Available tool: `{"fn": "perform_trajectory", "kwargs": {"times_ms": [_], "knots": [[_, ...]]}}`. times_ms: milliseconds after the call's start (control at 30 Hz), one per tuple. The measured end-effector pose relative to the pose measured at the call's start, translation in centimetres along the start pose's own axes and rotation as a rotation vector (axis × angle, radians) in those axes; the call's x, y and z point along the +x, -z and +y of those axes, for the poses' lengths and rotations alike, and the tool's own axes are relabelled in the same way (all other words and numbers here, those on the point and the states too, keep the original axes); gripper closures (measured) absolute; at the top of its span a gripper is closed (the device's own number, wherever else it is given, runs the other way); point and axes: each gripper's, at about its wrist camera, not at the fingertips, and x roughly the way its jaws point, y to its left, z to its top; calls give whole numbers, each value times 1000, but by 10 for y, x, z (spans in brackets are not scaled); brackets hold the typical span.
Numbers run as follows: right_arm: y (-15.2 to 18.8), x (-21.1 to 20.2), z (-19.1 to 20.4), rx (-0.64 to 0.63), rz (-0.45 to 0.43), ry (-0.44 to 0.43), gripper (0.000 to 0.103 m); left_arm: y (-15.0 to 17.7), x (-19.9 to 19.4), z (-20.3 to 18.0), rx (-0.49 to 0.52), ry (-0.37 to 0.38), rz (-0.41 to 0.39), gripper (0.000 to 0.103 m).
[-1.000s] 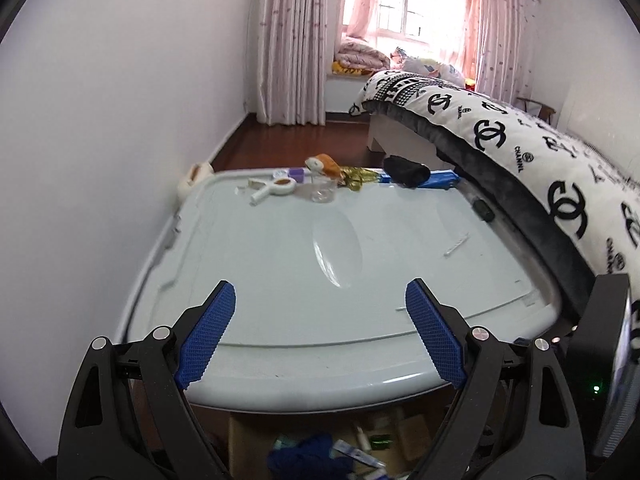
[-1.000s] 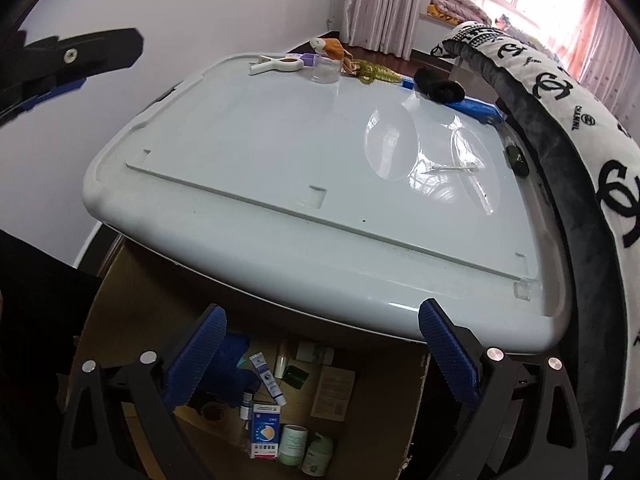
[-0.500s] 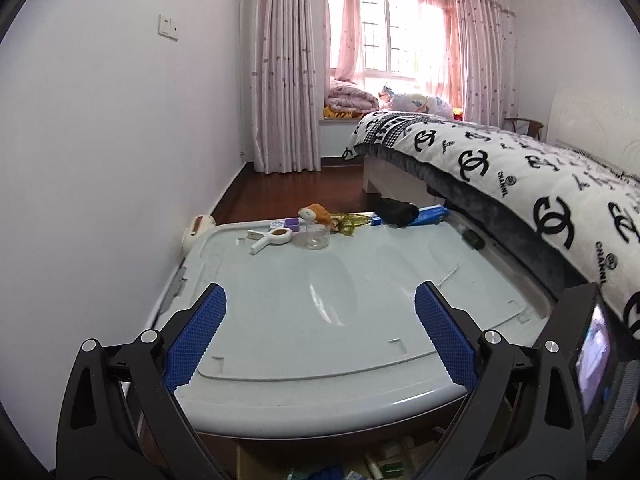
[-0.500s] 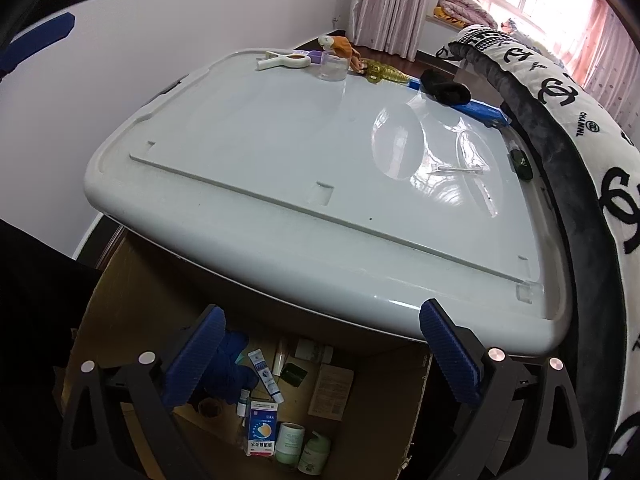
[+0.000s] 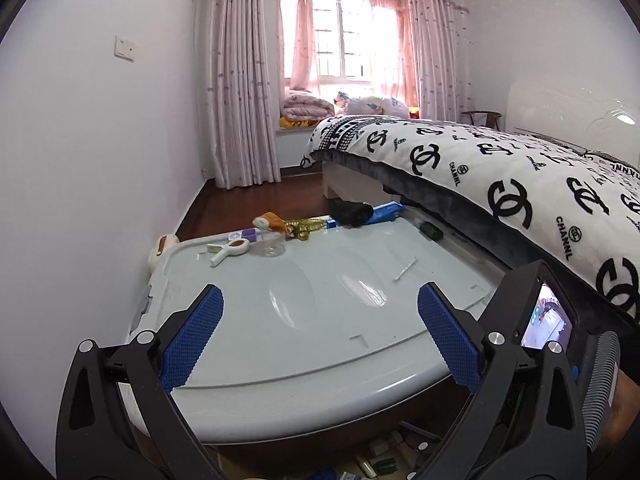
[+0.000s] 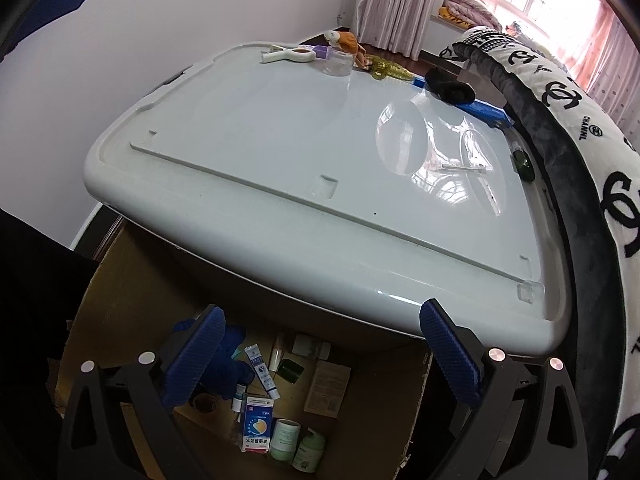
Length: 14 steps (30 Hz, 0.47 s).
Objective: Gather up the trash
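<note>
A pale grey bin lid (image 5: 320, 332) (image 6: 280, 152) serves as a tabletop. At its far edge lie a white clip (image 5: 228, 250) (image 6: 286, 54), a clear jar (image 5: 274, 245) (image 6: 338, 62), an orange toy (image 5: 270, 222), a yellow crinkled wrapper (image 5: 302, 228) (image 6: 386, 69), a black pouch (image 5: 352, 212) (image 6: 448, 86) and a blue box (image 5: 386, 212). A thin white stick (image 5: 404, 270) (image 6: 464, 168) lies mid-right. My left gripper (image 5: 320, 336) is open and empty above the near edge. My right gripper (image 6: 320, 356) is open and empty over a cardboard box (image 6: 120, 280) holding several packets and bottles.
A bed with a black-and-white logo quilt (image 5: 520, 176) (image 6: 580, 128) runs along the right side of the lid. A white wall (image 5: 80, 160) stands on the left. A small dark green object (image 5: 432, 231) (image 6: 524, 166) sits at the lid's right rim.
The left wrist view has tilted upward and drawn back, showing more of the room and window. The right gripper has shifted slightly over the box. Both stay open.
</note>
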Motion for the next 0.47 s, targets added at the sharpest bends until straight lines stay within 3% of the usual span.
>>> {"fn": "perform_trajectory", "kwargs": {"times_ms": [100,300,467], "knots": [[1,2,0,-3,10,8,6,1,3,-1,4,-4,12,8],[2,6,-8,24,24,16,5,2,8,14,-33,-117,19,8],[5,17,-27,120,81,13,6,11,28,30,-51,-224,126,8]]}}
